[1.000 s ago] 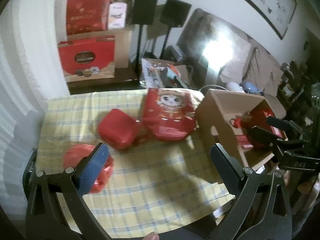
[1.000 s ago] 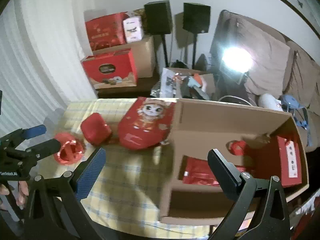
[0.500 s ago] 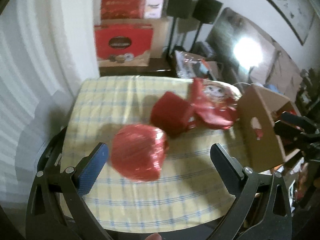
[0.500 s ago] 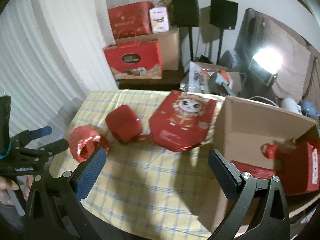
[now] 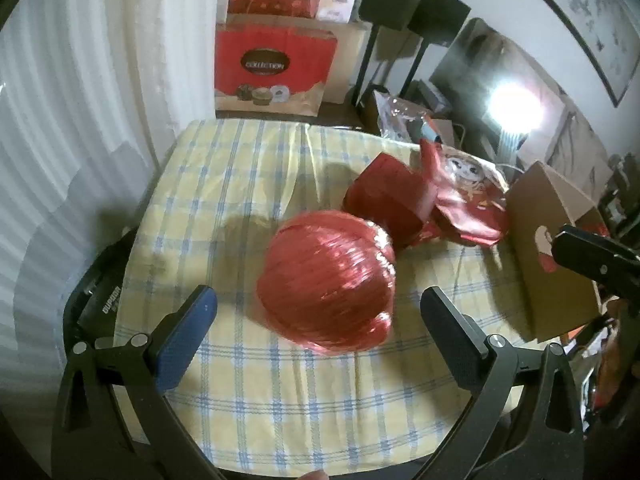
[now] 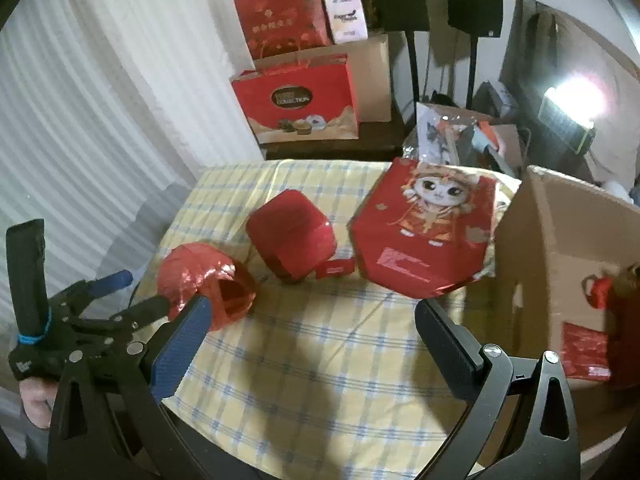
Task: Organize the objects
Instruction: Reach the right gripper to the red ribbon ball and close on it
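left wrist view: the left gripper (image 5: 318,314) hangs low over the checked tablecloth (image 5: 240,184) with its jaws spread wide and nothing between them; the red foil lantern (image 5: 326,280) sits on the cloth just ahead of the gap, lined up, i'd judge, for a pinch across its round sides. it looks crinkled, shiny and ribbed, a squashed ball shape, likely light and easy to dent. just behind it, possibly touching, is the red box (image 5: 386,200), then the cartoon gift bag (image 5: 468,200) lying flat, and the cardboard box (image 5: 552,256) at the right edge, probably where things are being gathered.

right wrist view: the right gripper (image 6: 312,330) is also wide open and holds nothing, hovering over bare cloth in the middle, near the cardboard box (image 6: 560,248), which already has red items inside. from here the lantern (image 6: 206,282) shows an open hollow end facing the camera, at the near left part of the table, with the left gripper's tips right beside it; contact cannot be told.
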A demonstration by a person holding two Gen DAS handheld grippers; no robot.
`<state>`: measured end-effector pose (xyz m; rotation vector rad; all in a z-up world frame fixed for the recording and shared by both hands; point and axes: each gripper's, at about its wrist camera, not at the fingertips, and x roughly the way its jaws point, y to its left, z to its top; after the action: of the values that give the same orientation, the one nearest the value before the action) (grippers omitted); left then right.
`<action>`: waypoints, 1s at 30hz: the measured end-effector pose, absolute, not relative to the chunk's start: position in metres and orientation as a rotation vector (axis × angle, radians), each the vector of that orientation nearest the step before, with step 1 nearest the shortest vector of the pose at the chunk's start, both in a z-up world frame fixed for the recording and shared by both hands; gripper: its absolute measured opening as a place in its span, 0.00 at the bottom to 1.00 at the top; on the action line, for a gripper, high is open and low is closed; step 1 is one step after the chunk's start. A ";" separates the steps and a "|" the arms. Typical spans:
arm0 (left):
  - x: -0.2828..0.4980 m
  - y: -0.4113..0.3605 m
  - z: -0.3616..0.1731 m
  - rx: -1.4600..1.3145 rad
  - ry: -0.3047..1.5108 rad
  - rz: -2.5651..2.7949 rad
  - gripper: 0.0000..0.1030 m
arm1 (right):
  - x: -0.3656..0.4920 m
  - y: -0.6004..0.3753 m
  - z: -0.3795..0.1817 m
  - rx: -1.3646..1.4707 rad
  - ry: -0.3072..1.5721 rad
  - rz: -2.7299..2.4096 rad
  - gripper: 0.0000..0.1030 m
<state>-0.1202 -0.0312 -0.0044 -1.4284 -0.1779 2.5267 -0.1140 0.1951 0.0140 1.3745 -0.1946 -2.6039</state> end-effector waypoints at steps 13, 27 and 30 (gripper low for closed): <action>-0.123 -0.024 -0.028 -1.421 -0.108 2.552 0.98 | -0.132 0.162 -0.035 1.425 -0.194 -2.531 0.93; -0.130 -0.058 -0.043 -1.440 -0.211 2.489 0.67 | -0.152 0.135 -0.068 1.453 -0.253 -2.402 0.78; -0.133 -0.064 -0.044 -1.445 -0.237 2.477 0.60 | -0.154 0.125 -0.071 1.453 -0.253 -2.380 0.74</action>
<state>-0.1332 -0.0642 -0.0444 -1.4447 -0.2371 2.4773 -0.1542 0.1254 -0.0712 1.4527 -0.2529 -2.3797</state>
